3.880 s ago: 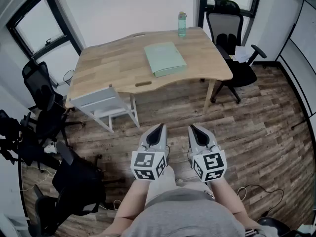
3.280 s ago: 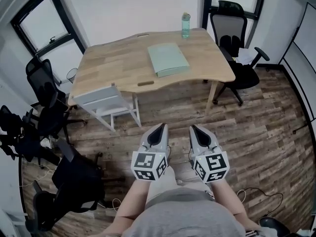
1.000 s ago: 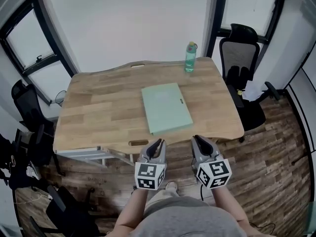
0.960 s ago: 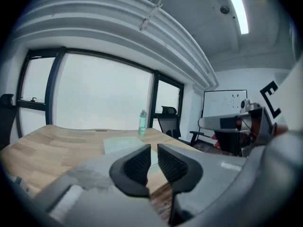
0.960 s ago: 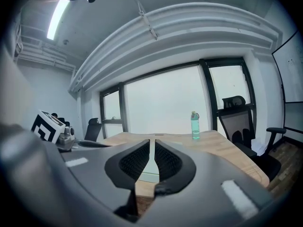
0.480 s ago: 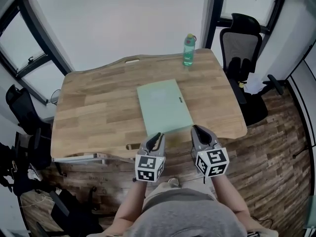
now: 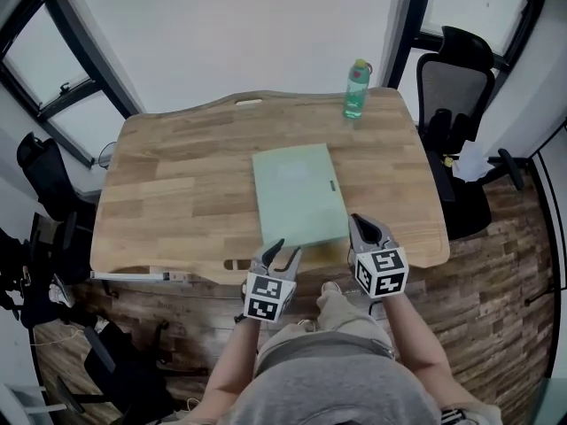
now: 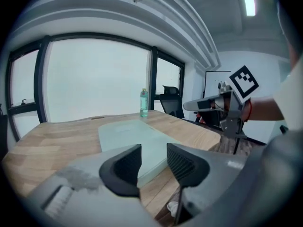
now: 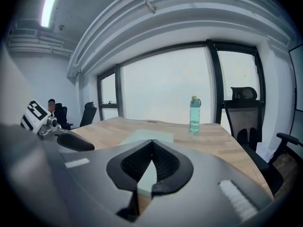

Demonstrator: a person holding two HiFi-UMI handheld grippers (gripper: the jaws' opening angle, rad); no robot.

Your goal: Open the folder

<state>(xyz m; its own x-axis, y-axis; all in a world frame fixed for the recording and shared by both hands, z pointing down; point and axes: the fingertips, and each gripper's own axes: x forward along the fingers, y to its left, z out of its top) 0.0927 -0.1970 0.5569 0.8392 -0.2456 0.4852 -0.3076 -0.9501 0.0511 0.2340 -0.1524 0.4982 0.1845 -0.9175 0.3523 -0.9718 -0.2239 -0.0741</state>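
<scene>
A pale green folder (image 7: 299,196) is seen lying flat and closed on a wooden table (image 7: 177,193), a little right of the table's middle, with 1 short edge turned toward the person. A small dark tab is visible on its right long edge. A green bottle (image 7: 356,89) is stood upright near the table's far right corner, well apart from the folder.

The left gripper (image 7: 282,253) is held above the table's near edge, just short of the folder's near left corner. In the left gripper view its 2 jaws are seen apart and opening, with nothing between them. The folder is viewed through the gap, lying lower and further on. No contact with the folder is shown.

The right gripper (image 7: 366,230) is held over the table just beside the folder's near right corner. In the right gripper view its 2 jaws are met at the tips, closed on nothing. A strip of the folder is seen beyond them, through the slit below the tips.

Each gripper is carried on a bare forearm, with the marker cube turned up toward the head camera. 1 black chair (image 7: 456,87) is placed at the table's right end, and another (image 7: 40,162) stands off its left end. A plank floor (image 7: 496,273) is visible around the table.
</scene>
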